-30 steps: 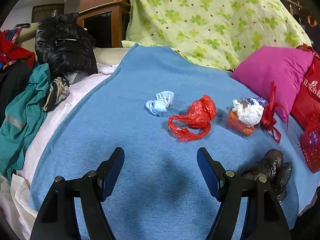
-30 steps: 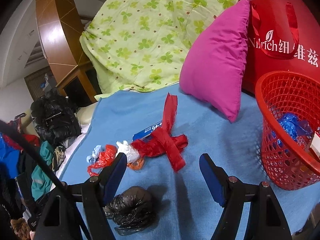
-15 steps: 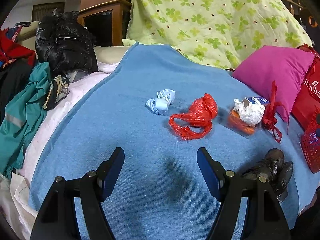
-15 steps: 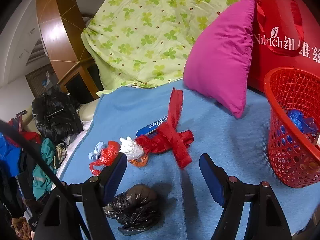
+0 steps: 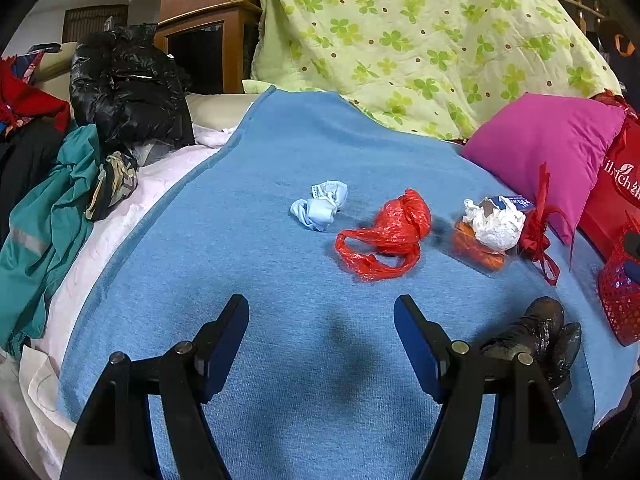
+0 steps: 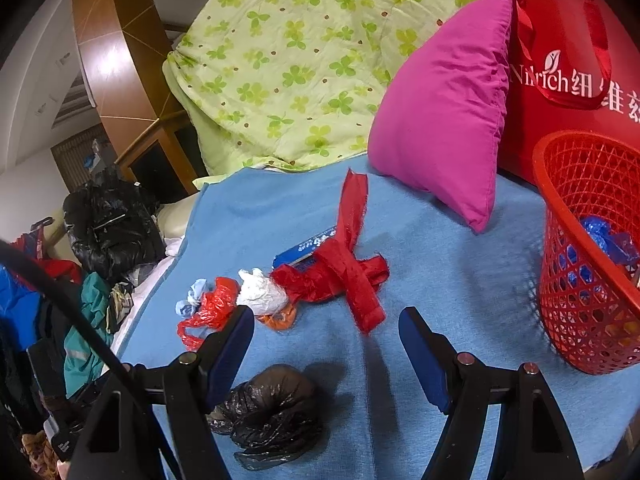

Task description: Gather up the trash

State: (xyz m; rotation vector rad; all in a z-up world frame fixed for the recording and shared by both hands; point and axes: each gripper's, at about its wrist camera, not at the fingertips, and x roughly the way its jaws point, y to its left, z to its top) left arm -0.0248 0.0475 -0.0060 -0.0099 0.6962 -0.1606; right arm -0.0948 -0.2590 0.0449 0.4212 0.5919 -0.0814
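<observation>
On a bed's blue blanket, crumpled trash lies in a row, red plastic bag mid-row, red basket at right, left tool and right tool both open, empty.

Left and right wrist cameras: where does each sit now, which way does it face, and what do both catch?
Left wrist: on the left gripper, angled down over the blue blanket at the red plastic bag; own open fingers show.
Right wrist: on the right gripper, angled down toward the red ribbon and red basket; own open fingers show.
Shared: blanket, red bag, white paper wad, black bag, pink pillow.
</observation>
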